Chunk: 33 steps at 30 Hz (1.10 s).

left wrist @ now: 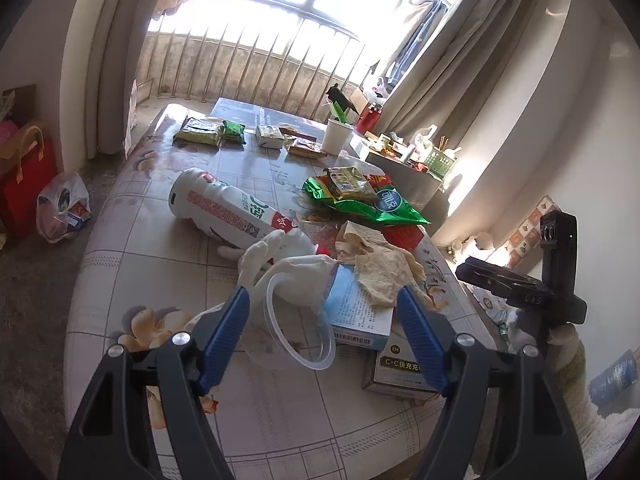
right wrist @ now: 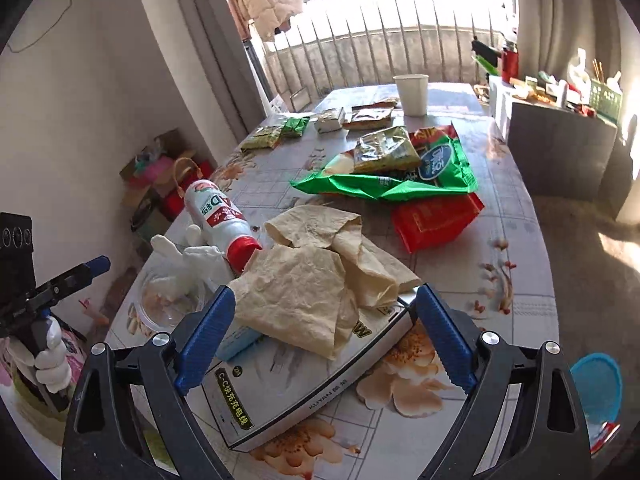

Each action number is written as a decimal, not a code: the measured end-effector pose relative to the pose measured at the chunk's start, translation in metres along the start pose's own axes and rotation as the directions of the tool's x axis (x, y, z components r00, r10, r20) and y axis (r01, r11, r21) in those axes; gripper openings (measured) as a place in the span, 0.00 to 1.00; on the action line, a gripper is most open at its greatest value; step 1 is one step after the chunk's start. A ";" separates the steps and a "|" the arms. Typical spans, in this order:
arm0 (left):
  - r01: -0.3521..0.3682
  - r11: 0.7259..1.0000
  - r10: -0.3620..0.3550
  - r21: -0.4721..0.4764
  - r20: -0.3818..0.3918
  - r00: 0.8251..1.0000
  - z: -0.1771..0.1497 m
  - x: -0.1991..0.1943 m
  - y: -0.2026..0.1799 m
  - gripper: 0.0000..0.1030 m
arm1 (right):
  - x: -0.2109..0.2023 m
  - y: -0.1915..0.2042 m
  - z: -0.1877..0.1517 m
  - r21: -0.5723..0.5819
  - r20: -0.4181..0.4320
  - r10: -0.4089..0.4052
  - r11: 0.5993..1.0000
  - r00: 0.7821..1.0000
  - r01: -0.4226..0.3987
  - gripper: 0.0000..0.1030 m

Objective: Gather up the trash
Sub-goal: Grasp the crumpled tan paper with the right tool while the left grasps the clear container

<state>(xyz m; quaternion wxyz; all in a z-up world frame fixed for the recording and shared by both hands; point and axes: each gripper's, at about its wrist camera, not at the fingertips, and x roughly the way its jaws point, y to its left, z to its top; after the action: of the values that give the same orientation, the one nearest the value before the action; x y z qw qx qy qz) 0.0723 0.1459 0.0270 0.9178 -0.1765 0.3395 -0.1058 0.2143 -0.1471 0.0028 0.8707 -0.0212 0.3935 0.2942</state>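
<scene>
Table (right wrist: 532,248): round, floral-print cloth, trash spread across the near half.

Green snack bag (right wrist: 400,184): biggest piece, flat mid-table, smaller olive foil packet (right wrist: 386,150) on top, red bag (right wrist: 436,220) under its near edge.

White bottle (left wrist: 224,210): on its side, red cap (right wrist: 243,252) pointing toward the crumpled paper. A white glove (left wrist: 288,268) lies against the cap end.

Crumpled brown paper (right wrist: 316,276): heaped over the boxes at the near edge. Under it, a grey cable box (right wrist: 288,392) and a blue-white box (left wrist: 356,312), partly stacked.

Clear plastic cup (left wrist: 300,320): on its side, just beside the glove and the blue-white box.

White paper cup (right wrist: 412,94): upright at the far side, a few small packets (right wrist: 332,120) near it.

Left gripper (left wrist: 324,336): jaws well apart, nothing gripped. In its own view the clear cup and the blue-white box corner sit between the blue fingers; pads not pressing on either. Gloved hand (right wrist: 50,356) holds its handle at the table's left edge.

Right gripper (right wrist: 324,340): jaws about as wide as they go, empty. Paper and grey box lie in the gap between the fingers as seen from its camera; can't tell if the tips touch anything.

Blue lid (right wrist: 596,388): off the table, low on the right.

Plastic bag (left wrist: 62,206): on the floor left of the table, beside a red carrier bag (left wrist: 26,184).
</scene>
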 end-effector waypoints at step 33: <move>-0.077 0.997 0.073 -0.027 -0.139 0.988 -0.027 0.048 0.029 0.06 | 0.066 -0.007 0.031 0.046 -0.084 0.091 0.995 0.992 -0.088 0.01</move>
<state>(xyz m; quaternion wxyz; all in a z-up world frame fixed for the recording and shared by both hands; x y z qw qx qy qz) 0.0931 0.1503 -0.0316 0.8926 -0.1707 0.4101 -0.0775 0.2729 -0.1122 -0.0232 0.8391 0.0020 0.4374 0.3235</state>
